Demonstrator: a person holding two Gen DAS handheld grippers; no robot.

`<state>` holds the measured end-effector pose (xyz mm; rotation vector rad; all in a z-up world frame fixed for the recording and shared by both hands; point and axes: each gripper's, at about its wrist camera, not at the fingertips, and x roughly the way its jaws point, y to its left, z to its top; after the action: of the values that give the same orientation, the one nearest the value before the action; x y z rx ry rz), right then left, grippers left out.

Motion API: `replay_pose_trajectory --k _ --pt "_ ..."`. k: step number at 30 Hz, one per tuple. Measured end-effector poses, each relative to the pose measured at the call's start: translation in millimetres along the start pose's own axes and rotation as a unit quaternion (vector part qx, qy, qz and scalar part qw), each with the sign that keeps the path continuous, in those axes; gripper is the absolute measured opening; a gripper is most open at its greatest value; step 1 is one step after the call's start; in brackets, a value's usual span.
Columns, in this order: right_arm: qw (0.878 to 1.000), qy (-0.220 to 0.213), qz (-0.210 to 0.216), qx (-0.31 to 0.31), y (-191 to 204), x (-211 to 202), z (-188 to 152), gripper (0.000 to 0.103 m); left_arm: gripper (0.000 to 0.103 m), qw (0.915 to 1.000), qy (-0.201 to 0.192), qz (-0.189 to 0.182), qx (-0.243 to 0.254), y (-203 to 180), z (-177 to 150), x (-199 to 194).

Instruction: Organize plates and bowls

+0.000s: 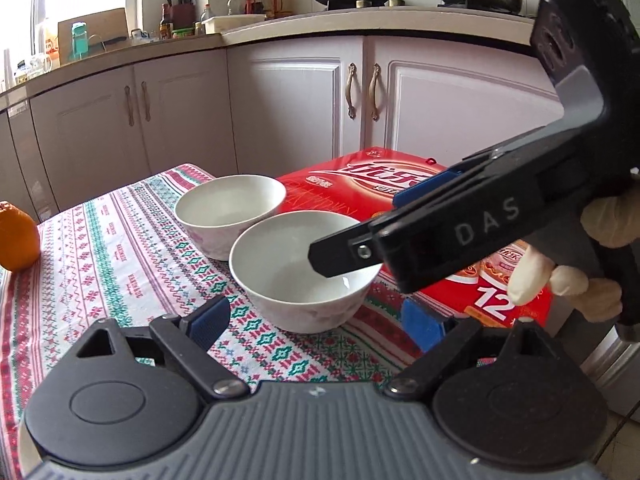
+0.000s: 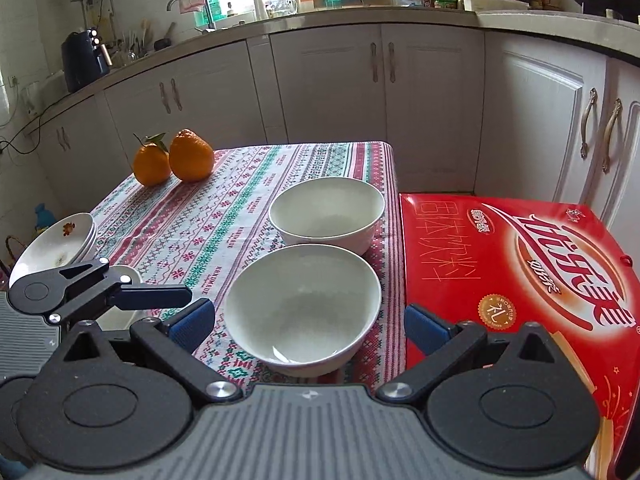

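Two white bowls stand on the patterned tablecloth, close together. The near bowl (image 1: 300,268) (image 2: 302,306) sits between the open fingers of both grippers. The far bowl (image 1: 230,212) (image 2: 326,212) is just behind it. My left gripper (image 1: 316,324) is open and empty, just short of the near bowl. My right gripper (image 2: 308,322) is open and empty, its jaws on either side of the near bowl; in the left wrist view it (image 1: 440,232) reaches over that bowl from the right. A stack of white plates (image 2: 60,244) lies at the table's left edge.
A red gift box (image 2: 508,280) (image 1: 360,188) lies right of the bowls. Two oranges (image 2: 176,158) sit at the table's far left, one showing in the left wrist view (image 1: 18,236). The left gripper (image 2: 100,292) shows in the right wrist view. Kitchen cabinets (image 2: 328,80) stand behind.
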<state>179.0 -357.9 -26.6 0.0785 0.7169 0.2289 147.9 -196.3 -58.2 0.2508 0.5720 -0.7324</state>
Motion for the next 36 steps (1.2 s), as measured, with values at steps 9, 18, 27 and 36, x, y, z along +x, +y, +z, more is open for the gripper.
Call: replay_pose_trajectory --k 9,18,27,36 --pt "0.999 0.021 0.022 0.015 -17.2 29.0 12.2 0.093 0.091 0.9996 0.015 0.017 -0.019 -1.7 3.1 21.4" --pt "0.999 0.04 0.032 0.017 -28.0 50.3 20.5 0.084 0.089 0.9989 0.023 0.025 -0.032 -5.0 2.3 32.5" --pt "0.997 0.05 0.046 0.019 -31.9 58.5 25.0 0.07 0.083 0.9989 0.017 0.03 -0.032 -2.8 3.6 34.3" --pt "0.997 0.055 0.057 0.022 -32.8 58.0 25.2 0.066 0.083 0.9989 0.019 0.029 -0.031 -2.6 3.9 32.8"
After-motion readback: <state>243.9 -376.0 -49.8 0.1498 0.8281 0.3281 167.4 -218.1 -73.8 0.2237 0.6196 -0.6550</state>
